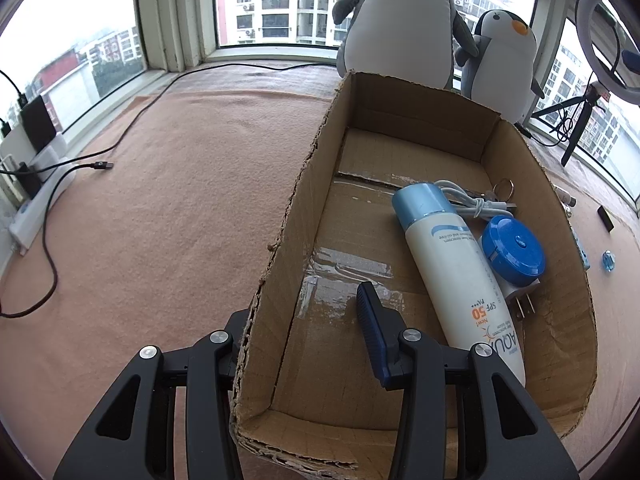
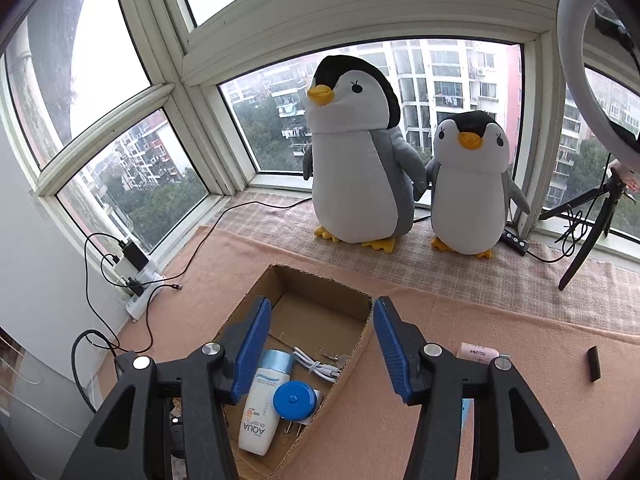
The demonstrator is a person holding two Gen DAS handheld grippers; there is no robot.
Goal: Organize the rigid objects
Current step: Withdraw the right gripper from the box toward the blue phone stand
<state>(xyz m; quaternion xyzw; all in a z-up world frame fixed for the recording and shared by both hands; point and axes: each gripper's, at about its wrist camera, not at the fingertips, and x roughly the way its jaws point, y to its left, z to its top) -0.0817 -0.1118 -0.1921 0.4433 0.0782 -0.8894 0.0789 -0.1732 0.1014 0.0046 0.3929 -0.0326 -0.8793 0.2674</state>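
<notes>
Left gripper: the black left gripper with blue ribbed pads (image 1: 308, 344) straddles the near left wall of the open brown cardboard box (image 1: 296, 200), one finger outside it and one inside; the jaws stand apart, and whether they press the wall cannot be told.
Right gripper: the black right gripper with blue ribbed pads (image 2: 320, 344) hangs above the box's right wall, jaws wide apart with nothing between them.
Box contents, near: a white sunscreen bottle with a light blue cap (image 1: 452, 256) lies lengthways on the box floor, cap pointing away; just beside it, to the right, a round blue disc-shaped case (image 1: 513, 249) rests on a white two-pin plug adapter (image 1: 520, 300).
Box contents, far: a coiled white cable (image 1: 472, 202) lies touching the cap end, with a small metal key ring (image 1: 505, 188) just beyond it.
Outside the box, right: a small pink tube (image 2: 478, 350) and a dark rectangular block (image 2: 593, 363) lie on the peach felt cloth (image 1: 160, 220), well apart from the box.
Left edge: a white power strip with black chargers (image 2: 138, 276) and a loose black cable (image 1: 80, 168).
Far sill: a large grey-and-white plush penguin (image 2: 360, 152) and a smaller plush penguin (image 2: 472, 188) stand upright side by side before the window, a ring light on a black tripod (image 2: 592, 200) to their right.
</notes>
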